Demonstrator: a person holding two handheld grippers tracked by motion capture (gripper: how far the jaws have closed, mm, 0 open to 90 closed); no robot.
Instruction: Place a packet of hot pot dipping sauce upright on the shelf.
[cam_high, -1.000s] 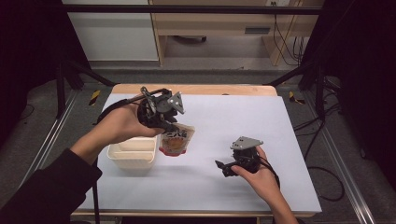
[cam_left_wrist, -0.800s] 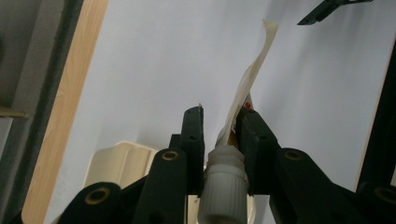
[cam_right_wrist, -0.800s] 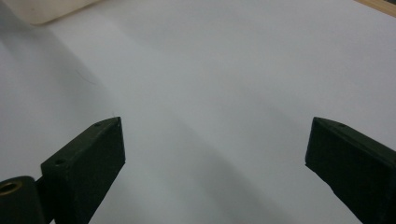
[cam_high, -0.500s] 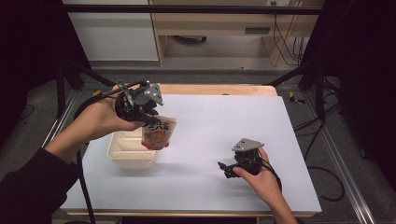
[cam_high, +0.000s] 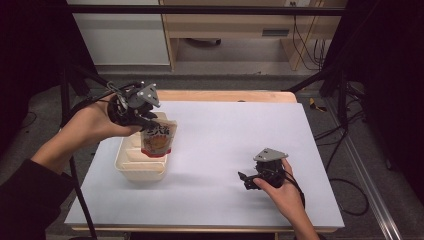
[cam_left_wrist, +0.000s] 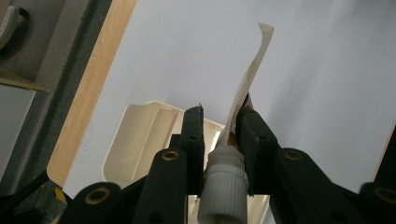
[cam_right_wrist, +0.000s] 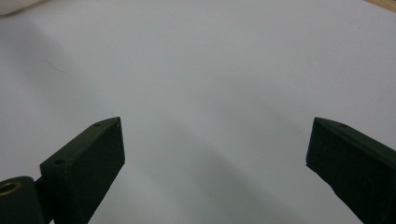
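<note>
Since a second ago my left gripper (cam_high: 145, 122) has carried the pouch (cam_high: 158, 139) leftward, now hanging over the cream tray (cam_high: 131, 170); tray contents unclear. Jaws pinch the pouch by its white spout (cam_left_wrist: 225, 179). My right gripper (cam_high: 247, 180) rests on the white table (cam_high: 225, 140), jaws spread

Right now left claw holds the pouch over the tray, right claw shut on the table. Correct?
Not quite. The right claw is open: the right gripper view shows its jaws wide apart over the white table. The left claw does hold the pouch over the tray.
</note>
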